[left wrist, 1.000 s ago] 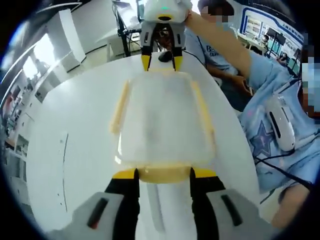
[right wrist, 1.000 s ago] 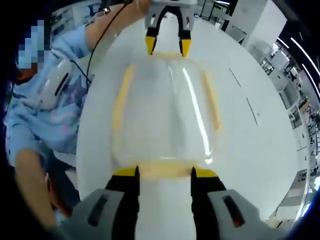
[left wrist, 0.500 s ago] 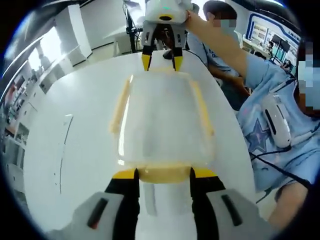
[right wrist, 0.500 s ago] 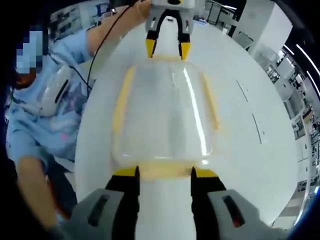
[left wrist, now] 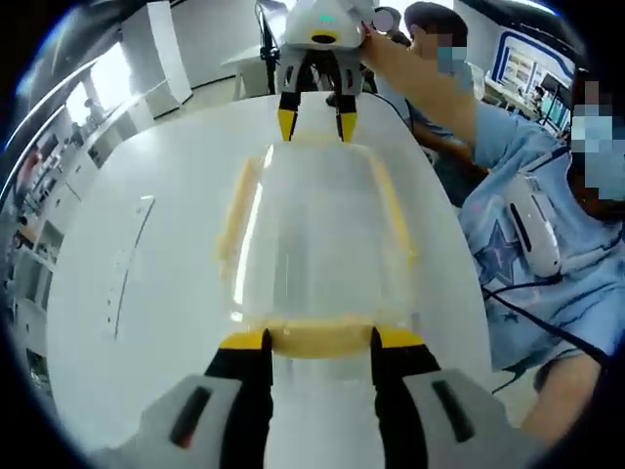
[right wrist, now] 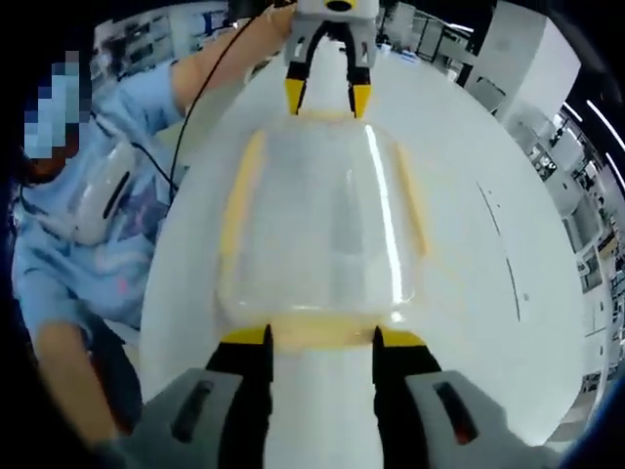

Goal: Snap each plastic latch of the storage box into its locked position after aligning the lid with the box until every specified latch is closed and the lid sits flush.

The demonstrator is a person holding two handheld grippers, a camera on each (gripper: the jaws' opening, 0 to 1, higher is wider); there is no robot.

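Your left gripper (left wrist: 317,339) has its two yellow-tipped jaws spread apart, one on either side of the yellow latch (left wrist: 317,337) at the near short end of the storage box (left wrist: 317,239); the tips sit at the latch's ends, and you cannot tell whether they press on it. Your right gripper (right wrist: 320,337) stands the same way at the opposite short end, jaws apart and flanking the latch (right wrist: 320,327) there.

The box lies on the white table (left wrist: 146,293) with its long axis running straight from one gripper to the other, so each gripper looks along its length. The clear lid (right wrist: 322,225) is on top, with a yellow latch strip down each long side.

In the left gripper view your right gripper shows at the far end, jaws pointing down at the box's edge, your bare forearm (left wrist: 430,83) reaching back to a light blue sleeve (left wrist: 527,156). In the right gripper view your left gripper appears likewise at the far end.
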